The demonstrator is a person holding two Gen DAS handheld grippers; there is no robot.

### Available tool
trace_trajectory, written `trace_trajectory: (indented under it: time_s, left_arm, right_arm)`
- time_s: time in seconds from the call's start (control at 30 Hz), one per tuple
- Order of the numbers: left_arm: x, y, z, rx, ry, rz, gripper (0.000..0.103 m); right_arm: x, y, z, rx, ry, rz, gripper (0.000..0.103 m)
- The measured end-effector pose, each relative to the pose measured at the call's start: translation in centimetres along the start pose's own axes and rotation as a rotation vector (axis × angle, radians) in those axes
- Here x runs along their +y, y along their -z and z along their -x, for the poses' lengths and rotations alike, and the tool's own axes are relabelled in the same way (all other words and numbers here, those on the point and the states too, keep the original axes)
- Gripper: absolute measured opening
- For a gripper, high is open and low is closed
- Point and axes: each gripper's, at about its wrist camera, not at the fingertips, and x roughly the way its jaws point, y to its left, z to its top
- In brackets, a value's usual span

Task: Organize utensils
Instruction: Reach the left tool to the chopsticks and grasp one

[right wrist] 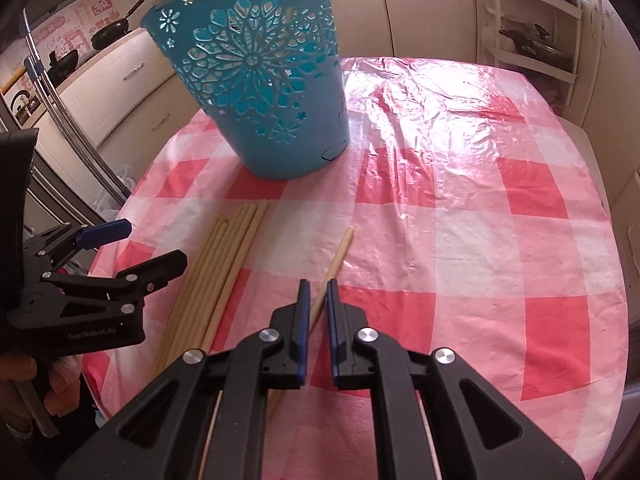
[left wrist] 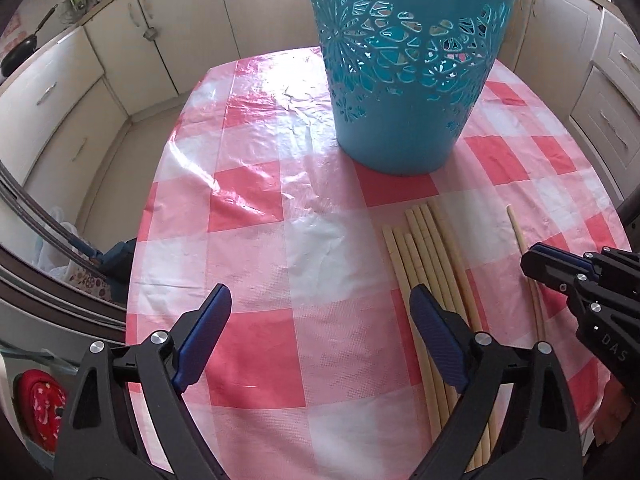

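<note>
A tall teal cut-out basket [left wrist: 404, 60] [right wrist: 264, 92] stands on the pink checked tablecloth [left wrist: 256, 208] [right wrist: 460, 216]. A bundle of several pale wooden chopsticks [left wrist: 428, 248] [right wrist: 224, 252] lies in front of it. One single chopstick [right wrist: 340, 252] [left wrist: 520, 236] lies apart to the right. My right gripper [right wrist: 318, 292] [left wrist: 536, 256] is nearly shut around this single chopstick, its blue pads [right wrist: 302, 320] close on either side. My left gripper [left wrist: 320, 308] [right wrist: 156, 244] is open and empty, just left of the bundle.
Cream kitchen cabinets [left wrist: 132, 60] ring the table. A black pan [left wrist: 20, 52] sits on the counter at left. A shelf rack with a pan [right wrist: 532, 48] stands at the back right. The table's edge runs along the left [left wrist: 140, 280].
</note>
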Motion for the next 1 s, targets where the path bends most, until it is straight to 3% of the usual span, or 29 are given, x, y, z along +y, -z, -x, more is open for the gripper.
trace_trajectory:
  time_s: [0.23,0.4,0.93,1.0]
  left_arm:
    - [-0.7,0.14,-0.17,0.008,-0.009,-0.015,0.084]
    - [-0.28,0.0,-0.3,0.022,0.031,0.007,0.072]
    - [-0.72,-0.04,-0.68,0.053,0.049,0.012,0.062]
    - [-0.92,-0.12,-0.56,0.049,0.067,0.006,0.047]
  right_arm:
    - [-0.29,-0.21,-0.04,0.001,-0.017,-0.008,0.009]
    - [-0.27,-0.28,-0.23,-0.011,-0.015,-0.012,0.009]
    - [-0.61,-0.55,-0.26,-0.025,-0.015,-0.023,0.01]
    - [-0.49,-0.58,-0.27,-0.026,-0.01,-0.014,0.01]
